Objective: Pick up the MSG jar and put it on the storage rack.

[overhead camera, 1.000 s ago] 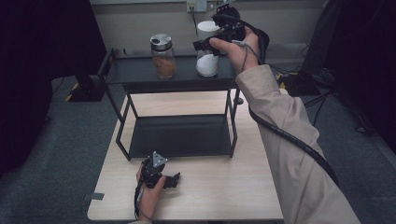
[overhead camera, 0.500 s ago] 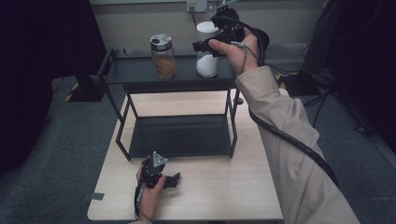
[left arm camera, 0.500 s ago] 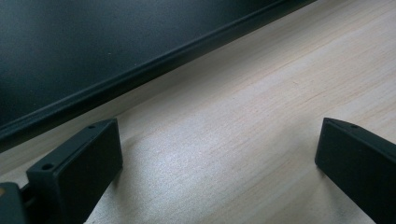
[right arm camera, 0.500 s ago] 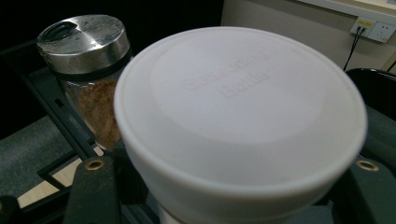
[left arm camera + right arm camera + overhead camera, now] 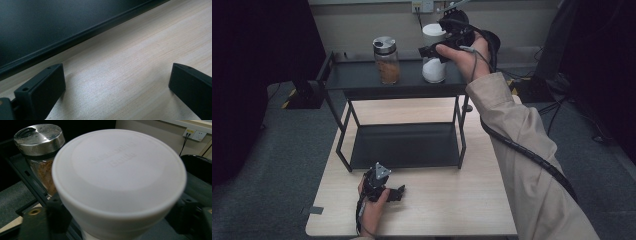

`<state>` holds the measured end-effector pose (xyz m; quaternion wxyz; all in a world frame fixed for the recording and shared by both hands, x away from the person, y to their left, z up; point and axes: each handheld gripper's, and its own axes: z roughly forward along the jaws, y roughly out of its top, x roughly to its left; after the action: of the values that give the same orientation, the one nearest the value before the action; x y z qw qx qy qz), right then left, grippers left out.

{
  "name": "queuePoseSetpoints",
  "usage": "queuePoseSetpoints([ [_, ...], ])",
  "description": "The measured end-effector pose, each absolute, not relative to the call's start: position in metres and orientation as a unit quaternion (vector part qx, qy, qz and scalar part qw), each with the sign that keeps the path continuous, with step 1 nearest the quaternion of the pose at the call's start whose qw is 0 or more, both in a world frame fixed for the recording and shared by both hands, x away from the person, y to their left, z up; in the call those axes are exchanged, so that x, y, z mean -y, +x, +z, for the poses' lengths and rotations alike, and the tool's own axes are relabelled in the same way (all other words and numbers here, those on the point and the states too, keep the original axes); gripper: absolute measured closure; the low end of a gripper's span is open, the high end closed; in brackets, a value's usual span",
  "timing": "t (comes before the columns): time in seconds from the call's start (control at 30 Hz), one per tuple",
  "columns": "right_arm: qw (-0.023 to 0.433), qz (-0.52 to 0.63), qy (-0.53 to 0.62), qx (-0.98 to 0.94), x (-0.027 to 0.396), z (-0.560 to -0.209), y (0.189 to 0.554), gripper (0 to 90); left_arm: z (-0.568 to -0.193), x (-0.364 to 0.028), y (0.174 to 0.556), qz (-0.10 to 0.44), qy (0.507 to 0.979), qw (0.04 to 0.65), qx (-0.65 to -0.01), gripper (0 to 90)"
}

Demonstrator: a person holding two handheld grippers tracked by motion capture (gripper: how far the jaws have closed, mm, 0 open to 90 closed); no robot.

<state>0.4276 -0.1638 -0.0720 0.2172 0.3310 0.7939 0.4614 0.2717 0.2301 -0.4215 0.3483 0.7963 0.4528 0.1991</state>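
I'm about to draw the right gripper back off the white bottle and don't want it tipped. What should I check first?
1. White bottle upright on the top shelf: ok.
2. Right gripper jaws, which have just been opening, clear of the bottle between them: ok.
3. Gap to the spice jar: ok.
4. Bottle's base back from the shelf edge: cannot tell.
5. Left gripper open, low over the table, out of the way: ok.
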Motion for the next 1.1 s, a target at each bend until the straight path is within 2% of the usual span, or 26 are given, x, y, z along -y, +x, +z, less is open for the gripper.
queuePoseSetpoints([
  [0.17, 0.21, 0.47, 0.336, -0.789, 0.169, -0.074, 0.427, 5.4, -0.421, -0.23, 0.272, 0.199, 0.796, 0.348, -0.453, 0.0],
  [0.3, 0.219, 0.478, 0.343, -0.778, 0.171, -0.075, 0.42, 0.0, -0.421, -0.23, 0.272, 0.199, 0.796, 0.348, -0.454, 0.0],
  [1.1, 0.199, 0.493, 0.35, -0.771, 0.192, -0.08, 0.391, 0.0, -0.421, -0.229, 0.271, 0.2, 0.795, 0.347, -0.455, 0.0],
])
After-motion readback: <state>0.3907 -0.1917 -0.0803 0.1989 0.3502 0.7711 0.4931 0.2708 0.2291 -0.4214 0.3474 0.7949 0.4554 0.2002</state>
